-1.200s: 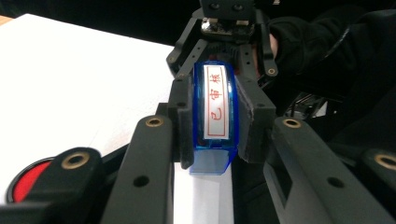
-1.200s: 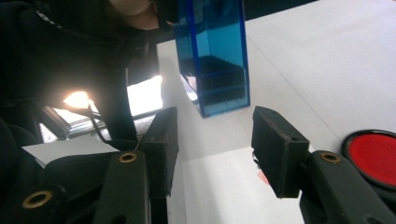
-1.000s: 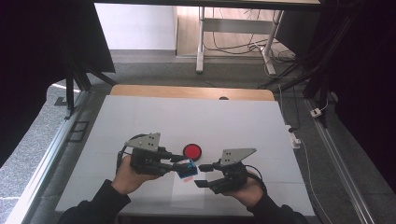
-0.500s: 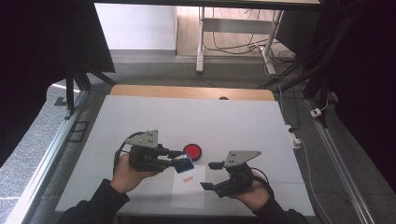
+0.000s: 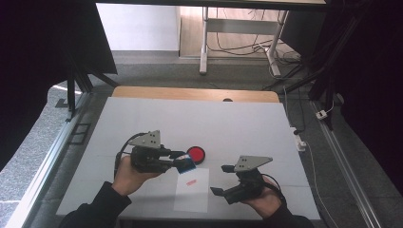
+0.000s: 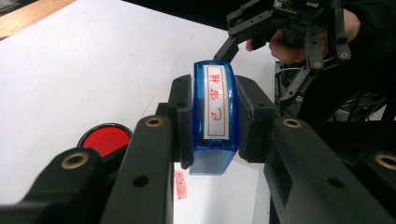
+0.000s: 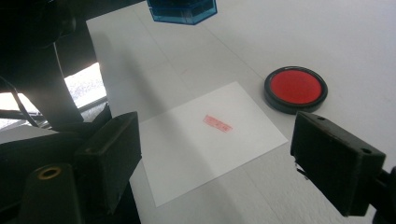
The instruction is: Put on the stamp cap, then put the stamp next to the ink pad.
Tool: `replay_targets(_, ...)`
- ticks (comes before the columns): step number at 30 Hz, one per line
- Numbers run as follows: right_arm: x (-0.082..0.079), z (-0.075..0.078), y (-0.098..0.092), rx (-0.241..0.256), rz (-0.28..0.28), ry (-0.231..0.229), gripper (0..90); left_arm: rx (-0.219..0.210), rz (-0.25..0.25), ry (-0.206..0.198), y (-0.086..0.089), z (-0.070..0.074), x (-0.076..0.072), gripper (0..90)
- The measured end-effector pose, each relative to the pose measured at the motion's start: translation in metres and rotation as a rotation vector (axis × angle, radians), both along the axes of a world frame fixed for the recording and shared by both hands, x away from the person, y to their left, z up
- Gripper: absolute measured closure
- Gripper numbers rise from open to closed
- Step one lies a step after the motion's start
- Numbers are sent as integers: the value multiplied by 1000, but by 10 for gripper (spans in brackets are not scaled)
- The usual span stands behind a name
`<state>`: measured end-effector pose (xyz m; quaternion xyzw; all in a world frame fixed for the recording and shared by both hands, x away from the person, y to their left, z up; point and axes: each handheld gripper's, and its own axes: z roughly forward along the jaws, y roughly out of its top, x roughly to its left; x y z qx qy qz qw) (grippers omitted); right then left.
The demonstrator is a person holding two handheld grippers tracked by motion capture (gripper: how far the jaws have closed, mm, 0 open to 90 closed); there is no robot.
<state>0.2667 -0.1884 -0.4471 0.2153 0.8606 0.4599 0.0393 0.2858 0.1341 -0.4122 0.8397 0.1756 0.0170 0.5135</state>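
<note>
My left gripper (image 5: 183, 160) is shut on a blue stamp (image 5: 186, 164) and holds it above the table; in the left gripper view the stamp (image 6: 215, 116) sits clamped between both jaws with its red-lettered face up. Below it lies a white sheet of paper (image 5: 192, 191) bearing a small red imprint (image 5: 191, 182). A round red ink pad (image 5: 196, 154) sits just behind the sheet. My right gripper (image 5: 222, 179) is open to the right of the paper, with nothing between its jaws. In the right gripper view the imprint (image 7: 217, 123) and ink pad (image 7: 295, 88) lie between the spread jaws.
The white table top (image 5: 228, 123) stretches wide behind and beside the ink pad. A wooden strip (image 5: 190, 93) runs along its far edge. Metal rails flank the table left and right, and cables lie on the floor beyond.
My left gripper has lifted the stamp off the paper, leaving the red imprint showing. My right gripper has drawn back to the right and toward the front edge.
</note>
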Motion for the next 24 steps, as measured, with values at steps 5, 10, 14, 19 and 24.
replay_targets(5,-2,0,-7,-3,-30,1,140,2,10,4,1,0,1,706)
replay_targets(10,-4,0,-12,-5,-56,-3,116,9,23,7,2,0,3,706)
replay_targets(14,-6,-1,-17,-11,-79,-7,94,11,34,9,2,0,4,706)
replay_targets(19,-8,-2,-23,-15,-108,-6,52,15,48,9,4,0,6,706)
replay_targets(24,-10,-3,-31,-37,-132,-20,33,26,70,8,7,-1,7,706)
